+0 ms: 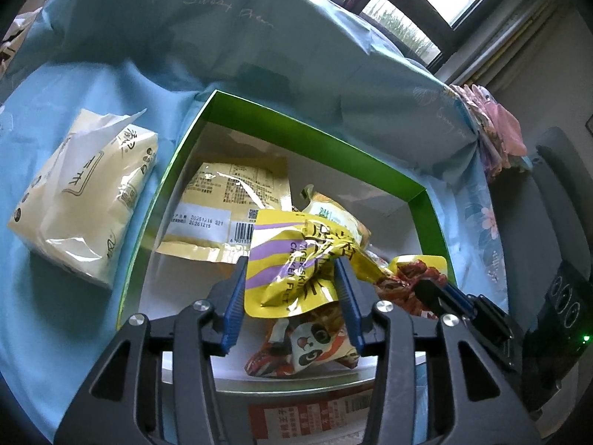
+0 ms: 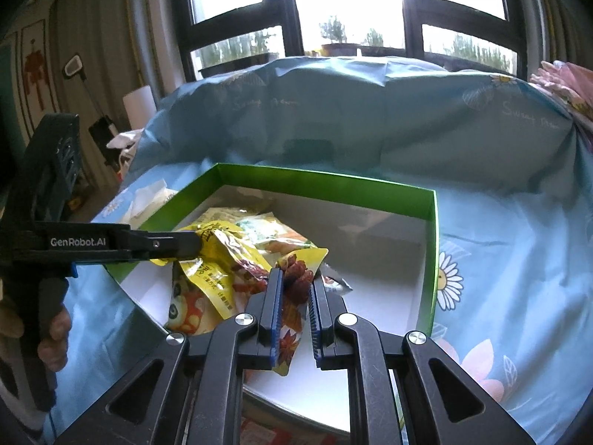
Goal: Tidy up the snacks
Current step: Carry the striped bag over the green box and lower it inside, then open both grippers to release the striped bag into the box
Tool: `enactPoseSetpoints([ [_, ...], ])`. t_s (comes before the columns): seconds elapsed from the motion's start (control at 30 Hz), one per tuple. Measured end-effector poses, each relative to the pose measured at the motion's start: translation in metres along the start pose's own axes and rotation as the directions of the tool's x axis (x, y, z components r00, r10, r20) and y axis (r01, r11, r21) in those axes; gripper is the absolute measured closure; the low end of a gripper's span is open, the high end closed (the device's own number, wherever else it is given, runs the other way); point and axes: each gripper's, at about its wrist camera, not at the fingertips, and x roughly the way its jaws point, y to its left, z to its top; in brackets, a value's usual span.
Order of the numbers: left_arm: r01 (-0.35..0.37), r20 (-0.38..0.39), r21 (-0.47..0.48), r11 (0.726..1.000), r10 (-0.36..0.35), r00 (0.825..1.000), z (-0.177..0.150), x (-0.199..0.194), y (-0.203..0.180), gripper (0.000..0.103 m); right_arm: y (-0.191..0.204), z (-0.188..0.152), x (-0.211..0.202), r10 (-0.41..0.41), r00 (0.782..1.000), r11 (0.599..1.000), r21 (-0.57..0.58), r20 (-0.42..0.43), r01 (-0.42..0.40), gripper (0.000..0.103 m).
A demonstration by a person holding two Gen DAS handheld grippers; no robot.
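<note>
Now both grippers work inside the green box (image 2: 430,230): left gripper (image 1: 292,289) fingers pinch the yellow-purple pouch (image 1: 296,259) over the pile, right gripper (image 2: 295,296) fingers narrowly clamp the jujube packet (image 2: 296,278) just beside it.

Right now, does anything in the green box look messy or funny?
Yes. The snack packets are heaped crookedly in the green cardboard box, overlapping, not in rows. The crumpled yellow-and-purple chicken-feet packet sits between the left gripper's fingers. Outside, the pale yellow tissue pack has a sheet sticking up.
</note>
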Motion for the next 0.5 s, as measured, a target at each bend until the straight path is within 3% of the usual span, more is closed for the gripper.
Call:
enactPoseSetpoints([
  [0.33, -0.011, -0.001, 0.000, 1.000, 0.011, 1.000, -0.0002, 0.0002, 0.0002, 0.056, -0.0003, -0.0008, 0.0005, -0.011, 1.000, 1.000, 0.020, -0.002, 0.011, 0.089],
  [0.5, -0.066, 0.016, 0.030, 0.997, 0.065, 0.998, -0.0009, -0.0011, -0.0035, 0.051, 0.0000, -0.0017, 0.0018, -0.027, 1.000, 0.999, 0.023, -0.010, 0.027, 0.080],
])
